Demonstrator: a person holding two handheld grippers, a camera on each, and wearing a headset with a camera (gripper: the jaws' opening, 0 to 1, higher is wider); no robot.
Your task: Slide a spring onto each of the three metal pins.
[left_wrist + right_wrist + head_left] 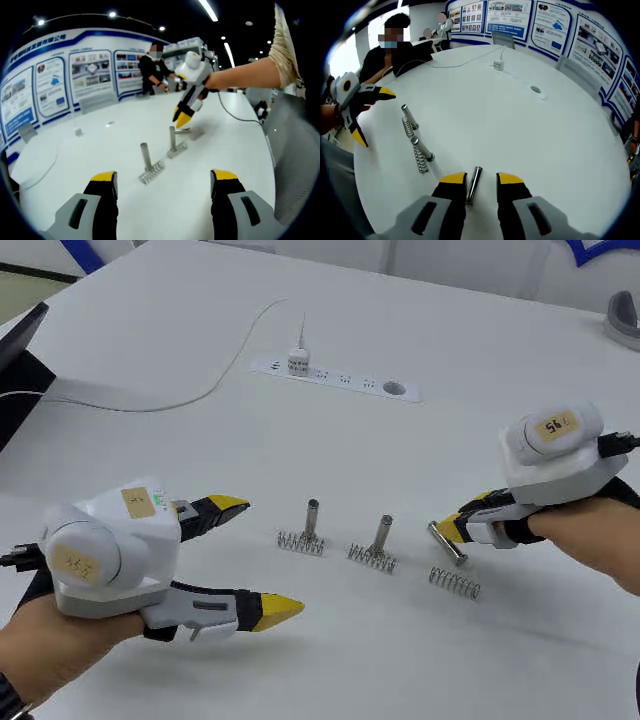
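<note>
Two metal pins (pixel 312 516) (pixel 382 532) stand upright at mid-table, each with a spring (pixel 301 542) (pixel 372 558) lying at its foot. A third pin (pixel 448 543) lies tilted, and its near end sits between the jaws of my right gripper (pixel 452 531). In the right gripper view that pin (pixel 473 184) rests against one jaw with a gap to the other, so the right gripper (pixel 481 181) is narrowly open. A third spring (pixel 455 583) lies loose beside it. My left gripper (pixel 255 556) hovers wide open left of the pins, nothing in it.
A white power strip (pixel 335 378) with a plug and cable lies farther back on the table. A dark monitor (pixel 15 370) stands at the left edge. A seated person (pixel 390 47) is across the table in the right gripper view.
</note>
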